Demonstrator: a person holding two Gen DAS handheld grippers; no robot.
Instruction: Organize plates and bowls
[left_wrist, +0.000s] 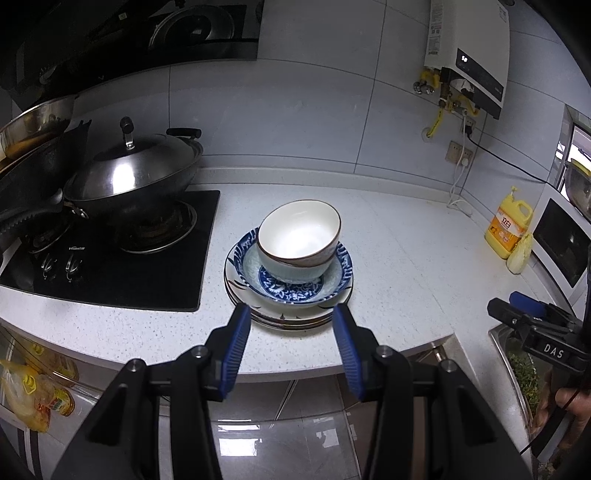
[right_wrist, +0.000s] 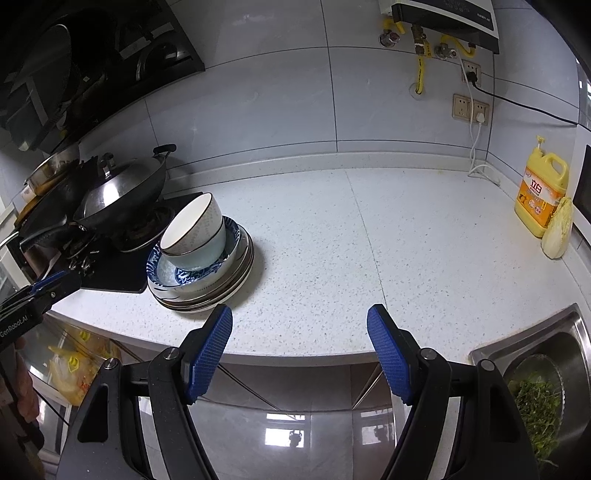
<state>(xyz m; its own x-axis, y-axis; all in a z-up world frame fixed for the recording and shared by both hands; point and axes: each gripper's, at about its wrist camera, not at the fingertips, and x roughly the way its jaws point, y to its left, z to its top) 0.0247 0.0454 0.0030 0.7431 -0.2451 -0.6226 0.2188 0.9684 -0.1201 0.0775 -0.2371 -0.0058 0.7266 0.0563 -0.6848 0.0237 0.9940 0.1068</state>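
Two bowls (left_wrist: 300, 236), four stacked plates (left_wrist: 291, 295)

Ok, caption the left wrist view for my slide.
Open left gripper poised before stacked bowls on plates, beside the lidded wok.

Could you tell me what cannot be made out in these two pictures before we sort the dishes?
- How many plates sit in the stack: both views show only the rims, with the bowls covering the rest.
- What is inside the wok: its lid hides it.
- The greens in the sink: cut off by the right wrist picture's edge.
- The label on the yellow bottle: too small to read.
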